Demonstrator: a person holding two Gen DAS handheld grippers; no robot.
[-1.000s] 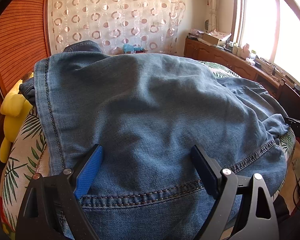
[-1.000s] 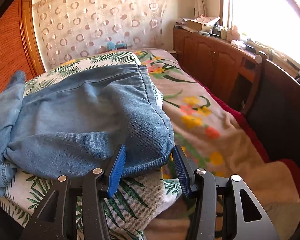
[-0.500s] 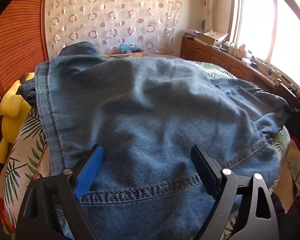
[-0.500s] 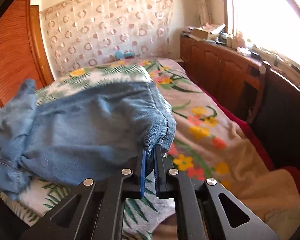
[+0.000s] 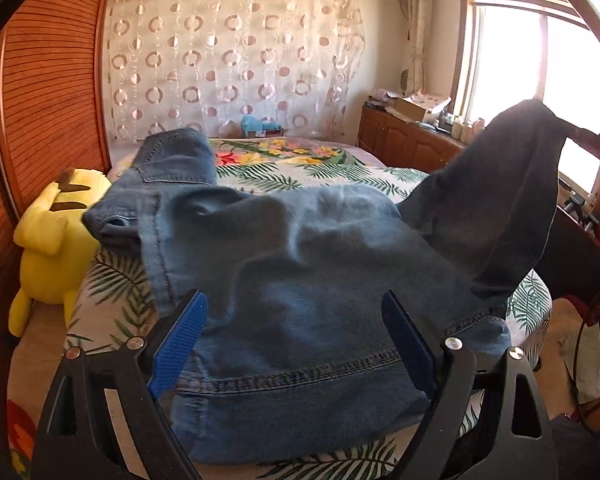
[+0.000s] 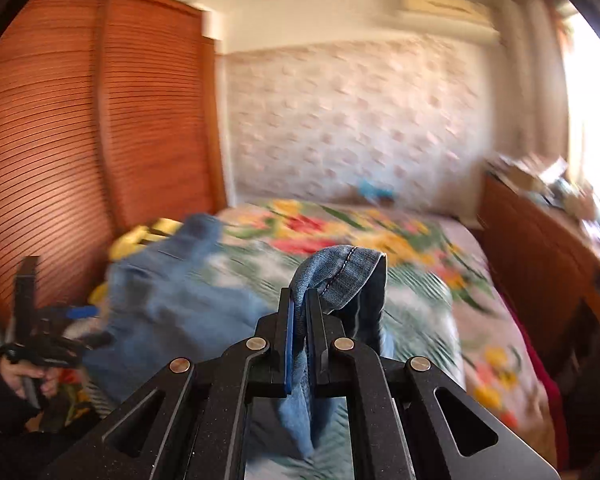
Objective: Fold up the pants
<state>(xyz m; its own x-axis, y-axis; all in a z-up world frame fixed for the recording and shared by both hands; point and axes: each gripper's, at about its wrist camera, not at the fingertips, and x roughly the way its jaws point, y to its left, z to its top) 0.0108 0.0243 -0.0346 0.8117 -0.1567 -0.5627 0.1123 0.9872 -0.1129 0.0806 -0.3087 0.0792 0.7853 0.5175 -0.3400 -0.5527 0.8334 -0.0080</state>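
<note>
Right gripper [image 6: 298,316] was clamped on the jeans [image 5: 300,280] hem at 2 o'clock; left gripper [image 5: 292,340] fingers were spread wide, pinning nothing, so the pile could've dragged.

Motion blur smears most of my right wrist view.

I cannot make out the curtain [image 6: 352,120] pattern or the clutter on the cabinet [image 6: 540,216]. The jeans [image 6: 172,312] blur leftward, and their hem vanishes between the closed fingers of my right gripper [image 6: 299,320]. In my left wrist view, that gripper [image 5: 596,142] is cut off by the right edge.
</note>
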